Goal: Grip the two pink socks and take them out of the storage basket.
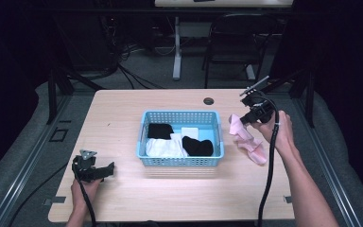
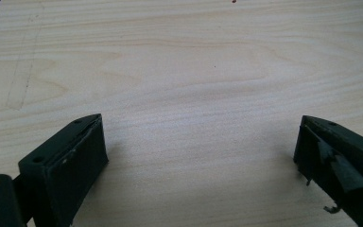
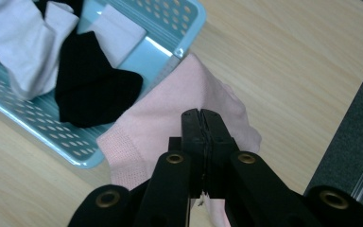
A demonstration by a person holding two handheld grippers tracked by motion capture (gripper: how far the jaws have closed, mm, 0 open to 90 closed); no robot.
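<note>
Pink sock (image 3: 170, 118) clamped in R gripper (image 3: 202, 118), beside basket (image 1: 179, 161); L gripper (image 2: 198, 146) jaws apart.

Bare counter (image 1: 123, 109) is lying open left of and in front of the blue basket (image 1: 180, 161); right of it, a pink sock (image 1: 248, 140) is hanging just beside the basket wall, narrowing that gap.

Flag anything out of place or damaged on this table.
The pink sock lies outside the blue basket, one end pinched in the right tool. The left tool has a jaw pad peeling loose.
</note>
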